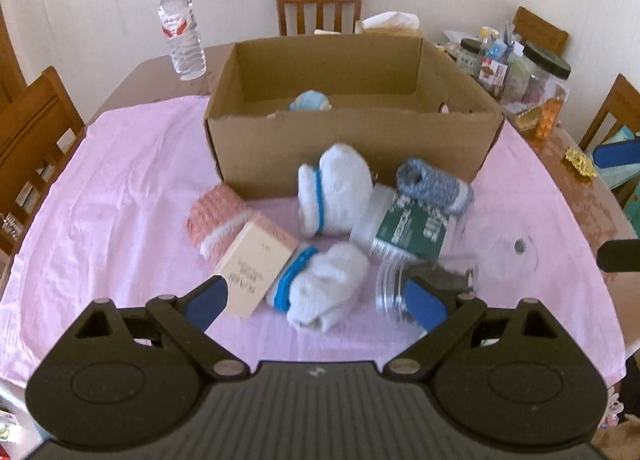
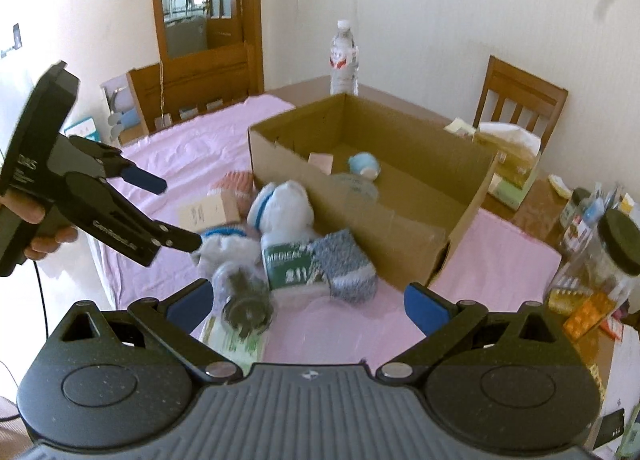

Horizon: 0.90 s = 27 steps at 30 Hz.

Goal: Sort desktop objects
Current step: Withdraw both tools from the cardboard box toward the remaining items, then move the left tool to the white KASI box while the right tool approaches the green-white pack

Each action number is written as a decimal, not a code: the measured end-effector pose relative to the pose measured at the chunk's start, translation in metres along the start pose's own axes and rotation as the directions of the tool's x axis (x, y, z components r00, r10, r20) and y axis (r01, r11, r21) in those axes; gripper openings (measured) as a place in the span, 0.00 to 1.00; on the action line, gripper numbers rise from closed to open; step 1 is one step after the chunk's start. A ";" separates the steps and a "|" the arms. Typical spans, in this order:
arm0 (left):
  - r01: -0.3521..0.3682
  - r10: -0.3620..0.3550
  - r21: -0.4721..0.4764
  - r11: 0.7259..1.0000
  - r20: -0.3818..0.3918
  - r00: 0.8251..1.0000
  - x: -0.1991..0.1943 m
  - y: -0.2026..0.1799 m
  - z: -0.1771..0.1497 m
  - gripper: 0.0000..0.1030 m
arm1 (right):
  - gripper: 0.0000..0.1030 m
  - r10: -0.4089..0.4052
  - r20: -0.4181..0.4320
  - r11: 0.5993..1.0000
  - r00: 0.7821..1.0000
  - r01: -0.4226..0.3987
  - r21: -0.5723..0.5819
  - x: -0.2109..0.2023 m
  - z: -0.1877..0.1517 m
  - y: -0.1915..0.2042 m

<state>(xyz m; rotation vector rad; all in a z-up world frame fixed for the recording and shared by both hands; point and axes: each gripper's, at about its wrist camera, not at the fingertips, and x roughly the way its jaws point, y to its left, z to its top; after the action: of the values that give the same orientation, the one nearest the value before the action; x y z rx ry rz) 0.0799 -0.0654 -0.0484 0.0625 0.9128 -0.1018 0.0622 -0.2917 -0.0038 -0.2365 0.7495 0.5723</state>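
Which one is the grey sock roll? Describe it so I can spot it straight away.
Find the open cardboard box on the pink cloth. In the pile right in front of it, look to the right end, at the box's near right corner. The grey sock roll lies there on a clear bottle with a green label; it is speckled blue-grey, while the neighbouring rolls are white or pink.

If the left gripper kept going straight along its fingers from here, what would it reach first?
Most likely the nearer white sock bundle with the blue band, lying between the open left gripper fingers' line, with the cream box just beside it. Depth is uncertain.
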 end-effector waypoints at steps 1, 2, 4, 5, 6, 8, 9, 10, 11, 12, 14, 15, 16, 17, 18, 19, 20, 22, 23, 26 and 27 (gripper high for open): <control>0.001 -0.001 0.000 1.000 -0.004 1.000 0.000 0.000 -0.003 0.93 | 1.00 0.000 -0.009 1.000 1.000 0.000 0.003 0.002 -0.004 0.002; 0.003 -0.003 -0.001 1.000 -0.008 1.000 0.000 0.001 -0.006 0.93 | 1.00 0.001 -0.016 1.000 1.000 -0.001 0.005 0.004 -0.007 0.003; 0.009 -0.009 -0.014 1.000 -0.013 1.000 0.001 0.003 -0.011 0.93 | 1.00 -0.002 -0.030 1.000 1.000 0.002 0.008 0.008 -0.013 0.006; 0.016 -0.016 -0.022 1.000 -0.017 1.000 0.002 0.005 -0.013 0.93 | 1.00 -0.004 -0.039 1.000 0.999 0.005 0.009 0.010 -0.016 0.008; 0.020 -0.020 -0.029 0.999 -0.021 1.000 0.004 0.007 -0.016 0.93 | 1.00 -0.005 -0.048 1.000 0.999 0.006 0.011 0.012 -0.018 0.009; 0.008 -0.009 -0.046 0.999 -0.029 1.000 0.007 0.011 -0.019 0.93 | 1.00 -0.007 -0.066 1.000 0.998 0.009 0.026 0.017 -0.023 0.012; 0.004 -0.006 -0.051 0.999 -0.035 0.999 0.008 0.013 -0.020 0.93 | 1.00 -0.005 -0.076 0.999 0.997 0.008 0.035 0.019 -0.025 0.014; 0.001 -0.003 -0.054 0.999 -0.038 0.999 0.009 0.015 -0.022 0.93 | 1.00 -0.003 -0.084 0.999 0.997 0.007 0.043 0.021 -0.028 0.015; -0.002 0.000 -0.054 0.999 -0.039 0.999 0.011 0.017 -0.024 0.93 | 1.00 -0.003 -0.091 0.999 0.996 0.008 0.048 0.024 -0.030 0.017; -0.003 0.001 -0.052 0.999 -0.041 0.999 0.012 0.018 -0.025 0.93 | 1.00 -0.003 -0.100 0.999 0.995 0.008 0.050 0.027 -0.032 0.019; 0.000 -0.002 -0.038 0.999 -0.051 0.999 0.015 0.020 -0.029 0.93 | 1.00 -0.006 -0.123 0.998 0.992 0.013 0.054 0.034 -0.038 0.024; -0.003 0.001 -0.030 1.000 -0.055 0.998 0.017 0.021 -0.031 0.93 | 1.00 -0.007 -0.135 0.998 0.991 0.015 0.058 0.037 -0.041 0.026; -0.004 0.003 -0.022 1.000 -0.060 0.998 0.018 0.021 -0.033 0.93 | 1.00 -0.004 -0.146 0.998 0.989 0.013 0.065 0.040 -0.044 0.028; -0.002 0.001 -0.015 1.000 -0.065 0.998 0.020 0.022 -0.034 0.93 | 1.00 0.001 -0.158 0.997 0.987 0.011 0.076 0.043 -0.047 0.030; 0.001 -0.002 -0.011 1.000 -0.067 0.998 0.021 0.022 -0.035 0.93 | 1.00 0.005 -0.167 0.996 0.986 0.010 0.086 0.045 -0.049 0.031; 0.006 -0.006 -0.010 1.000 -0.069 0.998 0.022 0.023 -0.037 0.93 | 1.00 0.008 -0.175 0.995 0.985 0.009 0.095 0.048 -0.051 0.033; 0.011 -0.012 -0.009 1.000 -0.071 0.997 0.024 0.025 -0.037 0.93 | 1.00 0.010 -0.183 0.995 0.983 0.009 0.102 0.050 -0.053 0.035; 0.021 -0.021 0.000 1.000 -0.075 0.997 0.026 0.025 -0.039 0.93 | 1.00 0.010 -0.195 0.993 0.981 0.012 0.115 0.055 -0.054 0.038; 0.022 -0.022 0.007 1.000 -0.076 0.997 0.027 0.026 -0.039 0.93 | 1.00 0.013 -0.201 0.992 0.980 0.012 0.122 0.058 -0.055 0.041; 0.030 -0.028 0.027 0.999 -0.080 0.996 0.030 0.027 -0.040 0.93 | 1.00 0.014 -0.211 0.991 0.977 0.015 0.135 0.065 -0.054 0.048; 0.035 -0.032 0.030 0.999 -0.080 0.996 0.031 0.028 -0.040 0.93 | 1.00 0.015 -0.215 0.990 0.977 0.015 0.138 0.068 -0.053 0.050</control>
<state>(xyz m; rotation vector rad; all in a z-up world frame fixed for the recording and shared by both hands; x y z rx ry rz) 0.0699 -0.0354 -0.0970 0.0805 0.9920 -0.1452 0.0431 -0.2446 -0.0894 -0.1711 0.9955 0.4965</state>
